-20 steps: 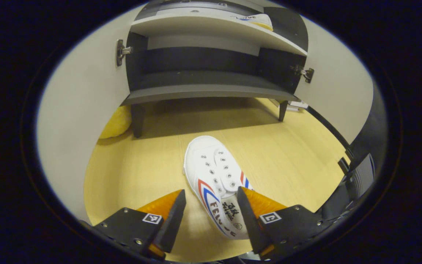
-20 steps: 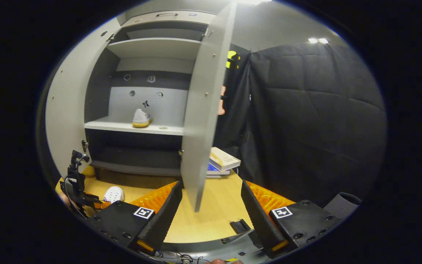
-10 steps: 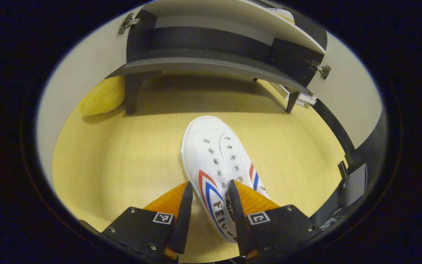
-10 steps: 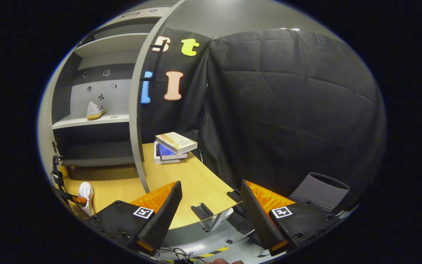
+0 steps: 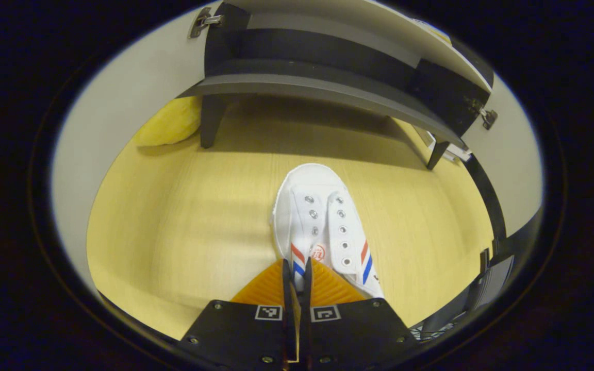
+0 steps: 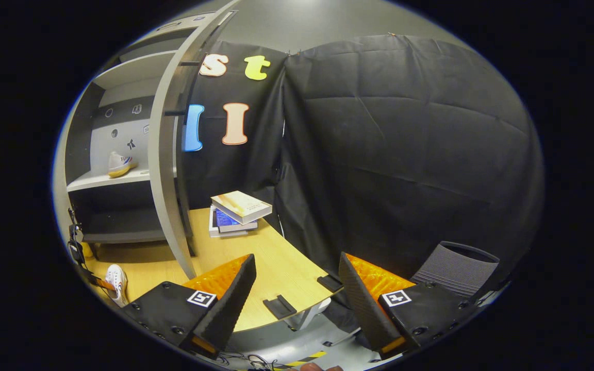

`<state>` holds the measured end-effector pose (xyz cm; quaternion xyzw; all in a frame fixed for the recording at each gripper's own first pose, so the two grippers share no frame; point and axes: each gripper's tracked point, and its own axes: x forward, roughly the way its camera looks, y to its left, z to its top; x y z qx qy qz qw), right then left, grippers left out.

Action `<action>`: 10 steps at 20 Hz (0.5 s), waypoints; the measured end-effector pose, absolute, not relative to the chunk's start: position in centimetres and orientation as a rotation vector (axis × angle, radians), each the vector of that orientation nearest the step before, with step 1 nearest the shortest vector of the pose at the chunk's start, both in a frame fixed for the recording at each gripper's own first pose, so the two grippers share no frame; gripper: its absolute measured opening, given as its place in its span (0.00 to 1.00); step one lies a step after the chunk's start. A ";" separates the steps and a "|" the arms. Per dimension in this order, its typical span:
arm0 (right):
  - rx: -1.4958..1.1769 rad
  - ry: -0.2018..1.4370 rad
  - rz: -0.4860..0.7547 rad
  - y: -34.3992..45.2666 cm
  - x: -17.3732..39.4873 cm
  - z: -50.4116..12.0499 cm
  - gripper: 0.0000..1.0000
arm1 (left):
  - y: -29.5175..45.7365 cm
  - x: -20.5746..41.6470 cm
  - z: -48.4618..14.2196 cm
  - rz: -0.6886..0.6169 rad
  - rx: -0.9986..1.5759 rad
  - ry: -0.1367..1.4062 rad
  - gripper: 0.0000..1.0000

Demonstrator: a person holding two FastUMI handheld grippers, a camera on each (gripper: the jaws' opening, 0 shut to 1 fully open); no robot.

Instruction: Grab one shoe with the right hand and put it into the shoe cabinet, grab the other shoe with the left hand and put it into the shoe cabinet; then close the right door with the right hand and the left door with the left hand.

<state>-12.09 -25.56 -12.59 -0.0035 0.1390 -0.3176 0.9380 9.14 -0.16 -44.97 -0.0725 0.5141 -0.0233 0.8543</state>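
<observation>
In the left gripper view, the left gripper (image 5: 297, 278) at 6 o'clock has its 2 fingers nearly together, pinching the side wall of the white shoe (image 5: 320, 226) on the wooden tabletop (image 5: 183, 226). The shoe's toe points toward 12 o'clock at the open shoe cabinet (image 5: 317, 87). In the right gripper view, the right gripper (image 6: 297, 288) is spread wide and holds nothing. The other shoe (image 6: 119, 164) sits on a cabinet shelf at 10 o'clock, with the right door (image 6: 165, 170) open and books (image 6: 237, 211) beside it.

Left tongs (image 5: 297, 275) pinched nearly together, pointing down; right tongs (image 6: 297, 288) spread wide, held level
</observation>
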 end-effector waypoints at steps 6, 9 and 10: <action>0.002 0.252 -0.619 -28.3 -8.1 -13.3 1.00 | 0.1 10.3 -43.8 -0.046 -0.154 1.026 0.02; 0.022 0.234 -0.609 -29.7 -6.0 -13.5 1.00 | 0.6 10.8 -42.5 -0.056 -0.165 0.959 0.02; 0.021 0.230 -0.604 -30.1 -5.3 -13.4 0.98 | 0.7 10.9 -41.8 -0.061 -0.161 0.933 0.02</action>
